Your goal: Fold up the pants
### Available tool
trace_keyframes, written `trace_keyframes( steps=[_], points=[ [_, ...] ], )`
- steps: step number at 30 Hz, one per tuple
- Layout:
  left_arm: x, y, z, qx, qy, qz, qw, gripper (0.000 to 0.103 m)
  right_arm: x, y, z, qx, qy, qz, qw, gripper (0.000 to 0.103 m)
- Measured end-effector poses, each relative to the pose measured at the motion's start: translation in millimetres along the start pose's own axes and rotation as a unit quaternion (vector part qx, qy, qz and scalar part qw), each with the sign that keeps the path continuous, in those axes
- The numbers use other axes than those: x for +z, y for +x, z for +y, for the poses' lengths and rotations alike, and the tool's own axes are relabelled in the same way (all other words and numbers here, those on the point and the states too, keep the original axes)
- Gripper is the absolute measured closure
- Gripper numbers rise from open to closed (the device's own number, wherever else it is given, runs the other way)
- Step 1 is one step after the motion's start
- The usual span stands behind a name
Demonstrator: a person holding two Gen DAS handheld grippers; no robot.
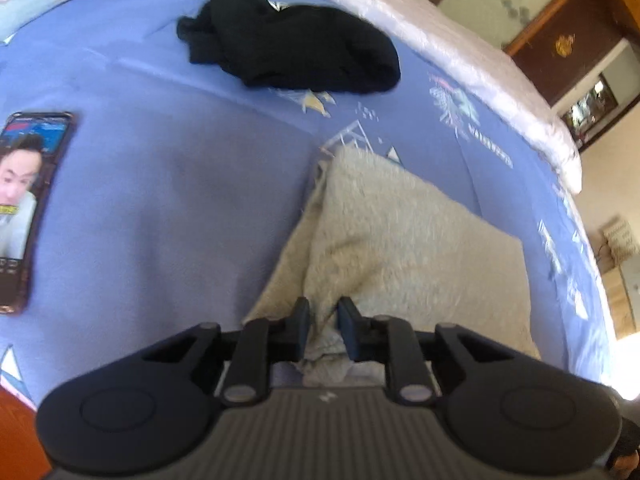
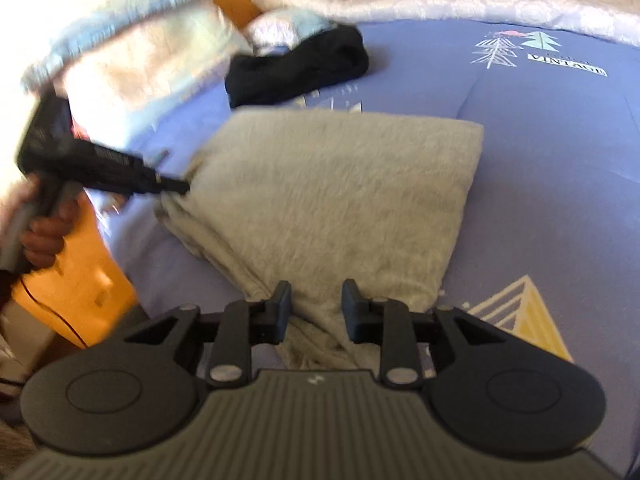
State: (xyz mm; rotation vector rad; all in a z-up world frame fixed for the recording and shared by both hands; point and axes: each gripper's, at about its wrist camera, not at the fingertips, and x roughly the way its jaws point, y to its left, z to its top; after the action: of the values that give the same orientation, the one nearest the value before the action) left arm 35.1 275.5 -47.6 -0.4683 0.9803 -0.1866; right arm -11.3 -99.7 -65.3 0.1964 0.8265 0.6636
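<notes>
Blue bedsheet (image 1: 168, 208) carries the grey pants (image 2: 328, 192), folded compact; left gripper (image 1: 323, 330) and right gripper (image 2: 316, 312) each have jaws pinching a near corner; lifting both evenly should keep edges aligned.

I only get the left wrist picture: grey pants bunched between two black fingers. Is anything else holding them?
Observer: Yes. The right gripper has the pants pinched at their near corner.
Operator: And what moves the left one? I see no arm.
Observer: A person's hand holds the left gripper by its handle. The gripper's tip is at the pants' left corner.
</notes>
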Motion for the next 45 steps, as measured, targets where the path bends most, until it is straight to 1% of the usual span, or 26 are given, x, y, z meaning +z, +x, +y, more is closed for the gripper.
trace_keyframes(
  steps=[2, 3, 4, 5, 6, 7, 9, 10, 12, 16, 18, 20, 22, 23, 24, 25, 26, 28, 30, 31, 33, 35, 37, 39, 42, 45],
  points=[
    [2, -13, -3, 0.008, 0.003, -0.026, 0.9996, 0.084, 1, -8, -11, 0.002, 0.031, -0.016, 0.999, 0.066],
    [7, -16, -3, 0.014, 0.003, -0.043, 0.999, 0.071, 1, -9, -16, -0.003, 0.046, -0.025, 0.999, 0.058],
    [10, -22, -2, 0.013, 0.0, -0.059, 0.9982, 0.059, 0, -12, -22, -0.009, 0.064, -0.034, 0.997, 0.054],
    [14, -25, -1, 0.009, -0.007, -0.074, 0.9972, 0.038, -1, -14, -28, -0.014, 0.082, -0.042, 0.996, 0.046],
    [18, -26, 0, 0.002, -0.015, -0.086, 0.9962, 0.023, -2, -15, -34, -0.02, 0.101, -0.049, 0.994, 0.038],
    [22, -24, 0, -0.007, -0.018, -0.087, 0.996, 0.019, -2, -16, -39, -0.026, 0.119, -0.054, 0.991, 0.034],
    [28, -14, -2, -0.03, -0.019, -0.074, 0.9966, 0.017, -2, -14, -49, -0.028, 0.149, -0.053, 0.987, 0.034],
    [30, -6, -3, -0.033, -0.022, -0.064, 0.9972, 0.016, -2, -13, -53, -0.025, 0.163, -0.051, 0.985, 0.034],
    [30, 10, -5, -0.036, -0.021, -0.044, 0.9982, 0.008, -3, -12, -60, -0.02, 0.182, -0.046, 0.982, 0.034],
    [26, 35, -8, -0.034, -0.006, -0.008, 0.9994, 0.007, -1, -3, -64, -0.009, 0.196, -0.027, 0.98, 0.034],
    [21, 42, -8, -0.043, 0.001, 0.009, 0.999, 0.002, 2, 3, -64, 0.001, 0.195, -0.017, 0.981, 0.034],
    [15, 47, -11, -0.044, 0.013, 0.019, 0.9988, 0.002, 5, 10, -64, 0.008, 0.191, -0.007, 0.982, 0.034],
    [6, 53, -15, -0.041, 0.024, 0.025, 0.9985, 0.006, 8, 20, -65, 0.019, 0.188, 0.007, 0.982, 0.034],
    [2, 51, -21, -0.038, 0.035, 0.023, 0.9984, 0.017, 10, 26, -65, 0.026, 0.189, 0.014, 0.982, 0.034],
    [-3, 50, -26, -0.043, 0.035, 0.027, 0.9981, 0.035, 12, 32, -63, 0.033, 0.187, 0.015, 0.982, 0.034],
    [-6, 49, -28, -0.049, 0.027, 0.03, 0.998, 0.043, 15, 37, -60, 0.037, 0.18, 0.015, 0.983, 0.037],
    [-11, 49, -30, -0.06, 0.016, 0.035, 0.9975, 0.051, 19, 43, -55, 0.039, 0.168, 0.021, 0.985, 0.041],
    [-18, 48, -37, -0.052, 0.015, 0.029, 0.9981, 0.057, 26, 53, -47, 0.028, 0.144, 0.032, 0.989, 0.066],
    [-17, 41, -47, -0.042, 0.019, 0.015, 0.9988, 0.063, 33, 53, -38, 0.015, 0.117, 0.034, 0.992, 0.074],
    [-13, 35, -52, -0.049, 0.019, 0.006, 0.9986, 0.064, 38, 48, -33, 0.011, 0.098, 0.027, 0.995, 0.076],
    [-1, 22, -66, -0.068, 0.026, -0.019, 0.9972, 0.066, 47, 32, -25, -0.001, 0.052, -0.008, 0.999, 0.078],
    [20, 12, -89, -0.088, 0.046, -0.05, 0.9938, 0.066, 65, 8, -18, -0.019, 0.003, -0.066, 0.998, 0.079],
    [45, 8, -112, -0.102, 0.072, -0.083, 0.9887, 0.066, 90, -10, -23, -0.029, -0.008, -0.11, 0.993, 0.08],
    [73, 8, -142, -0.109, 0.113, -0.118, 0.9805, 0.066, 118, -24, -34, -0.042, -0.019, -0.149, 0.988, 0.08],
    [114, 25, -177, -0.113, 0.148, -0.148, 0.9712, 0.066, 164, -32, -48, -0.079, -0.05, -0.194, 0.976, 0.08],
    [153, 69, -198, -0.089, 0.154, -0.158, 0.9714, 0.065, 208, -22, -73, -0.114, -0.074, -0.22, 0.966, 0.08]
  ],
)
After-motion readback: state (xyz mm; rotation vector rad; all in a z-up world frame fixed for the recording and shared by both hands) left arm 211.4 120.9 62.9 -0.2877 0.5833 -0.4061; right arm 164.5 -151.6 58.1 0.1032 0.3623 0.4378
